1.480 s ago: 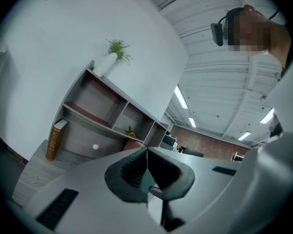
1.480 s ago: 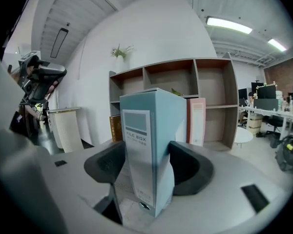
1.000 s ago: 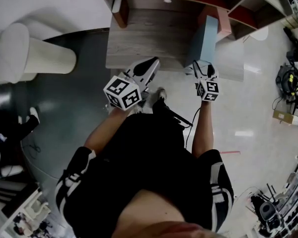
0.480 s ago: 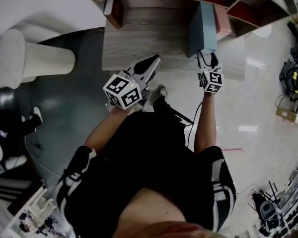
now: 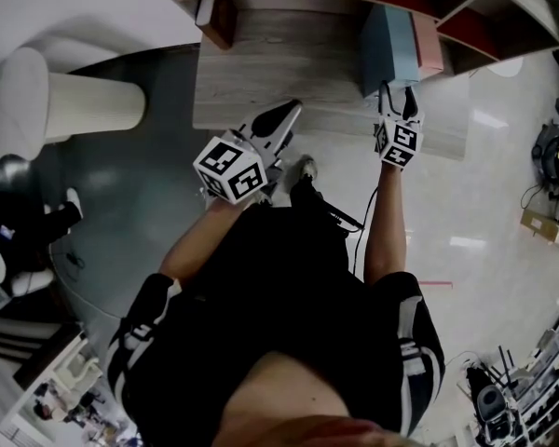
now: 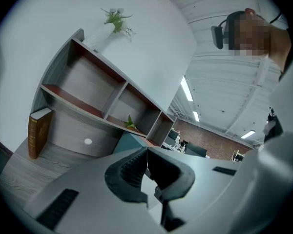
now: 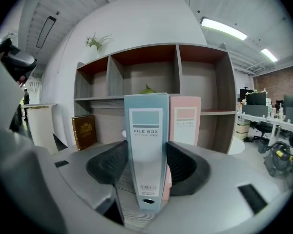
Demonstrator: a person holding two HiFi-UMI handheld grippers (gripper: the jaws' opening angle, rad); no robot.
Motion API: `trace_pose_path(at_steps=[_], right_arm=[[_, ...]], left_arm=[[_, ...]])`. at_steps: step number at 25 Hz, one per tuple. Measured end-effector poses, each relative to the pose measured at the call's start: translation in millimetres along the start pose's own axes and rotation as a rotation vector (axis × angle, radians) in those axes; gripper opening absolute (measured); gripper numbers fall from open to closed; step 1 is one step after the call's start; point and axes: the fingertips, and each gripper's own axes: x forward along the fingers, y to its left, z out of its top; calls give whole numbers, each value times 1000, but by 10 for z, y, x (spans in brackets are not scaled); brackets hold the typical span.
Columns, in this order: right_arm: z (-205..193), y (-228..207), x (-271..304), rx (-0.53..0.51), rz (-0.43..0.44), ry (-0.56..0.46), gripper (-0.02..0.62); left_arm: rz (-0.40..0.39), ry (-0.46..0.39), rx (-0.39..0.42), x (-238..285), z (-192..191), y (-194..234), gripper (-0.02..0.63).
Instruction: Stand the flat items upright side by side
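On the right gripper the fingers have just been closing and now pinch the blue file box low on its spine. It stands upright on the tabletop, right beside the pink file box. The left gripper is clenched, empty. Risk imo: such a low grip on a tall box, one sideways nudge could topple both.
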Motion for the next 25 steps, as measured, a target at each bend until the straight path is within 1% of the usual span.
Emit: trace_pose_path(at_steps=[4, 9, 21, 25], right_arm=[[42, 10, 92, 7, -13, -3, 265], [49, -7, 223, 14, -31, -4, 264], [95, -24, 363, 18, -38, -7, 264], [101, -20, 391, 11, -44, 14, 265]], left_arm=[[11, 4, -6, 30, 10, 63, 25], [1, 6, -3, 93, 33, 119, 25], [-8, 6, -15, 76, 8, 138, 25], [-9, 5, -10, 39, 5, 111, 25]])
